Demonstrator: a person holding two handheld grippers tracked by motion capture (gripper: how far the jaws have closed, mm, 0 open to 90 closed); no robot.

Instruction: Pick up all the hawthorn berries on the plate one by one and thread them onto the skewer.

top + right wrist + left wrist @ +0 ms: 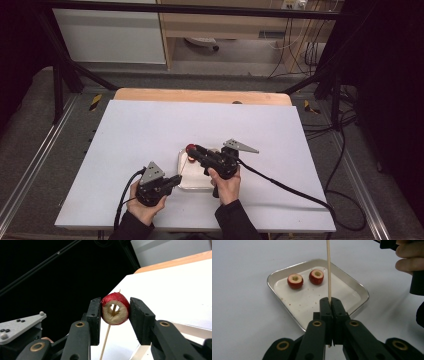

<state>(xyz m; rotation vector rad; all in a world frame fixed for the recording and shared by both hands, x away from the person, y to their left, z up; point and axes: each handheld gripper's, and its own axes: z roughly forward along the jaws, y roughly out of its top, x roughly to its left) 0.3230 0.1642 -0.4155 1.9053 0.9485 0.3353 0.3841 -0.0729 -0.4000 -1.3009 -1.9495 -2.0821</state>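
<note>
- One cored red fruit piece, pale flesh ringing the hole, pinched between the jaws of the right gripper, above the far end of the tray.
- One thin wooden skewer threaded through that hole, clamped upright in the fully closed left gripper.
- Two more cored red pieces side by side at the tray's far end, seen from the left gripper view.
- From above: both hands at the near edge of the white table.
</note>
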